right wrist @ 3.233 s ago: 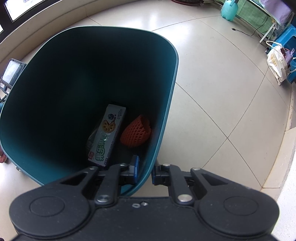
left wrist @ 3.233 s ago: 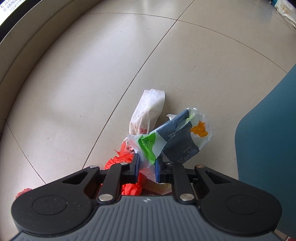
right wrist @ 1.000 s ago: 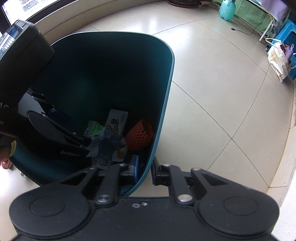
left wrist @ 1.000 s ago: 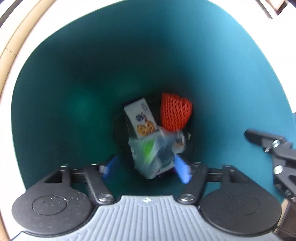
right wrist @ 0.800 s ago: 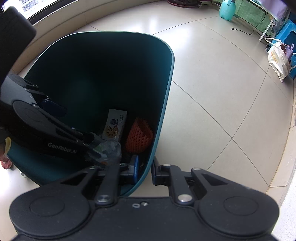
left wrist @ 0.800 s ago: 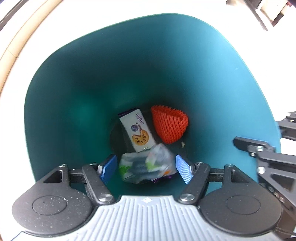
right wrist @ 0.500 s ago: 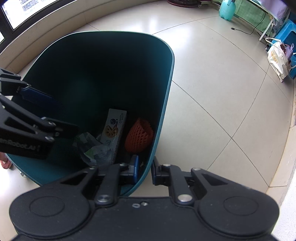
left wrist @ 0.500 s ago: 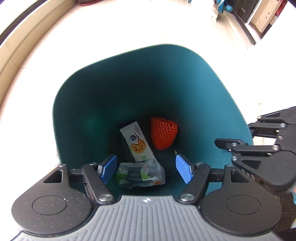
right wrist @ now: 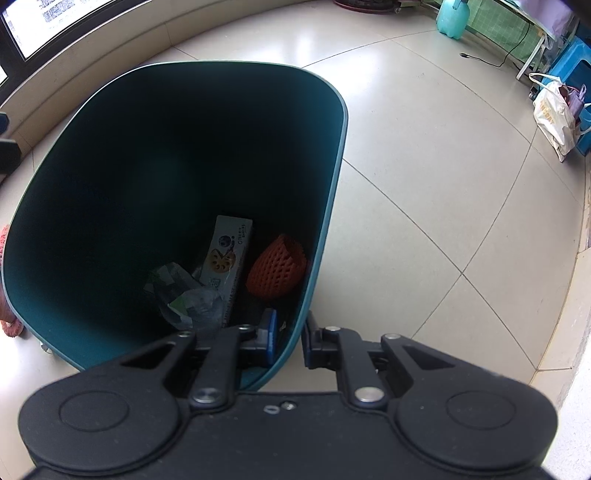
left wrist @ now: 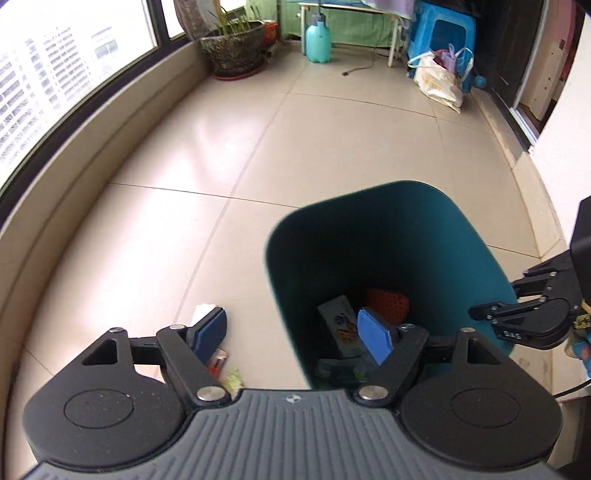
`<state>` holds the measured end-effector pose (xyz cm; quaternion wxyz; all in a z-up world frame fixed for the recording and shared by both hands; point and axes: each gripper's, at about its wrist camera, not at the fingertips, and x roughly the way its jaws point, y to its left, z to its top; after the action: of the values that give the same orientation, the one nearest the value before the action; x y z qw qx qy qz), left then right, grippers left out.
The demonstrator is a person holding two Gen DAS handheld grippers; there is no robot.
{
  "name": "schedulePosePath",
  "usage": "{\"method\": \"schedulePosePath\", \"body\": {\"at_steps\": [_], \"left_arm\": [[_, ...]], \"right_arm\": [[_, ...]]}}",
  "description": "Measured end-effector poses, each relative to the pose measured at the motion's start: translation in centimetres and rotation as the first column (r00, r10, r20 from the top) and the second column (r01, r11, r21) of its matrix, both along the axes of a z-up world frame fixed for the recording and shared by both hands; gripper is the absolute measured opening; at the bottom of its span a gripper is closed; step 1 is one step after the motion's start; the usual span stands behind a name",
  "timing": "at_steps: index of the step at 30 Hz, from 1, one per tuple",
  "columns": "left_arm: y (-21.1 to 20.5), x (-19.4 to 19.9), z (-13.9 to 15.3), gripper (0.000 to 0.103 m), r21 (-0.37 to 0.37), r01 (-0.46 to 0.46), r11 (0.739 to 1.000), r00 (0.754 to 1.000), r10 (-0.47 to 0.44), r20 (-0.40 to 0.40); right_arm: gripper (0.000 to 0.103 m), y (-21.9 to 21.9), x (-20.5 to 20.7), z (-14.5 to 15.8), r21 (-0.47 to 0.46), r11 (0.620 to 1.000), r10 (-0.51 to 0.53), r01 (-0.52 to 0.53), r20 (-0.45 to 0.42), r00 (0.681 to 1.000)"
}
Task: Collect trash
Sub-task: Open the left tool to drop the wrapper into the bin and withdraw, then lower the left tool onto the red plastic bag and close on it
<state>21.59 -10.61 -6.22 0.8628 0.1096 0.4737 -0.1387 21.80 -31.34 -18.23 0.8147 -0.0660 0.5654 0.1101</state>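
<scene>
A teal trash bin (right wrist: 332, 155) stands on the tiled floor; it also shows in the left wrist view (left wrist: 476, 236). Inside lie a crumpled wrapper (right wrist: 184, 291), a snack box (right wrist: 227, 258) and an orange foam net (right wrist: 277, 271). My right gripper (right wrist: 290, 338) is shut on the bin's rim. My left gripper (left wrist: 291, 334) is open and empty, above the bin's left edge. Beside the bin, white paper (left wrist: 202, 309) and red and green scraps (left wrist: 225, 369) lie on the floor, partly hidden by my left fingers.
A window ledge (left wrist: 74, 162) curves along the left. At the far end stand a potted plant (left wrist: 236, 51), a teal jug (left wrist: 317, 37), a blue stool (left wrist: 443, 33) and a white bag (left wrist: 437, 79). A red scrap (right wrist: 7, 317) lies left of the bin.
My left gripper let go of the wrapper, which fell into the bin. It then lifted out, moved left and tilted up. The right gripper has kept hold of the rim.
</scene>
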Motion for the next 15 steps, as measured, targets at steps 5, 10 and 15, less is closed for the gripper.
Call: {"method": "schedulePosePath", "body": {"at_steps": [5,10,15], "left_arm": [[4.7,1.3,-0.5,0.081,0.02,-0.107,0.994,0.994,0.107,0.0],[7.8,2.8,-4.1,0.082,0.025,-0.147,0.989,0.986,0.149,-0.072],[10.3,4.6,-9.3,0.082,0.042,-0.194,0.98,0.967,0.198,-0.163]], "right_arm": [[0.013,-0.1,0.0,0.0,0.002,1.0,0.002,-0.002,-0.005,1.0],[0.014,0.2,0.2,0.0,-0.007,1.0,0.009,-0.009,-0.011,1.0],[0.014,0.8,0.3,-0.1,-0.028,0.999,0.019,-0.019,-0.01,1.0]]}}
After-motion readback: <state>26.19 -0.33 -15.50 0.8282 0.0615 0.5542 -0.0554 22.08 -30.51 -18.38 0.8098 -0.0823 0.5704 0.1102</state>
